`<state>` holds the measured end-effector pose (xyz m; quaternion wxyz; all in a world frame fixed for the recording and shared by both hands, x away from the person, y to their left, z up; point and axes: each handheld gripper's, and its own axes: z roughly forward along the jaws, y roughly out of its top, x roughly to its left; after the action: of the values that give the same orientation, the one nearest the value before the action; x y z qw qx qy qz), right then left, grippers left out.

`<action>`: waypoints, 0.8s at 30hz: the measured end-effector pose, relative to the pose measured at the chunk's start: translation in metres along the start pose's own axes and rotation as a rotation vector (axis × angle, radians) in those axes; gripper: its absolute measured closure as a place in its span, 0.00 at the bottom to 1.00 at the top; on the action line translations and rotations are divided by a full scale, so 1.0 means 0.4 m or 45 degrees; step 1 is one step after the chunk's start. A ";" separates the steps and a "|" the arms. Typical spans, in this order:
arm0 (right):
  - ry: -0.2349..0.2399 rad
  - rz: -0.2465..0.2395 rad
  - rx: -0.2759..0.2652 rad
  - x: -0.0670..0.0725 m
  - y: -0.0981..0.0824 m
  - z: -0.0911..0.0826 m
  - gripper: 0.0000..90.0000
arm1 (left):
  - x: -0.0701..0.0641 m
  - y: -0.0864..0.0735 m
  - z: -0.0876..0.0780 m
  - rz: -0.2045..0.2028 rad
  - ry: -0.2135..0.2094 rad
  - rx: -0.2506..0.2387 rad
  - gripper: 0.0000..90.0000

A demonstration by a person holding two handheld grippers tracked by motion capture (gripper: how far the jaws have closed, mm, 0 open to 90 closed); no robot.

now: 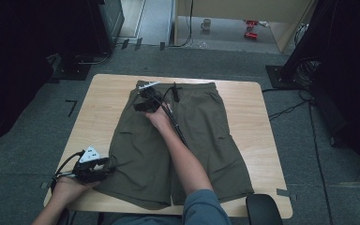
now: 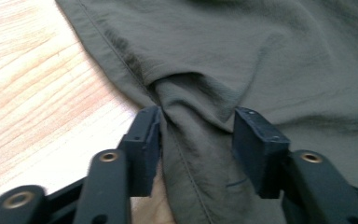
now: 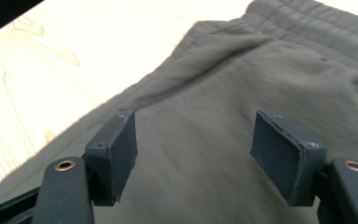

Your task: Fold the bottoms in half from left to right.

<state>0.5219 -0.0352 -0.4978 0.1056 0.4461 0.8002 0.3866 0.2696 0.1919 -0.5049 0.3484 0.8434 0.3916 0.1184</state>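
Between the two black jaws of the left gripper (image 2: 196, 140) a bunched fold of the olive shorts (image 2: 242, 56) is gathered, the cloth rising out of the gap in a ridge; the left pad presses against the fabric, while the other pad stands a little off the ridge, so a firm pinch cannot be told for sure. In the high view that left gripper (image 1: 104, 165) sits at the near left corner of the wooden table (image 1: 253, 112), at the outer hem of the left leg, with the left hand (image 1: 68, 187) behind it. The right gripper (image 3: 193, 149) holds its jaws well apart with nothing between them, hovering just above the cloth near the side seam below the ribbed waistband (image 3: 307, 25). Seen from above, the right gripper (image 1: 145, 101) lies over the upper left part of the shorts (image 1: 201, 136), which are spread flat, waistband at the far edge and both legs toward the person
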 end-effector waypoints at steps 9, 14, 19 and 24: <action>-0.026 0.005 -0.051 0.023 0.006 0.066 0.32 | -0.007 0.002 -0.004 -0.010 -0.062 0.026 0.80; -0.075 -0.028 -0.056 0.036 0.004 0.083 0.30 | -0.008 0.003 -0.004 -0.013 -0.070 0.032 0.84; -0.155 -0.129 -0.064 0.055 -0.003 0.089 0.38 | -0.011 0.007 -0.003 -0.030 -0.067 0.043 0.84; -0.153 -0.130 -0.071 0.057 -0.005 0.087 0.43 | -0.013 0.009 -0.001 -0.032 -0.067 0.049 0.86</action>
<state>0.5253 0.0007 -0.5189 0.1855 0.4238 0.8031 0.3754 0.2682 0.1867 -0.5016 0.3436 0.8478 0.3951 0.0842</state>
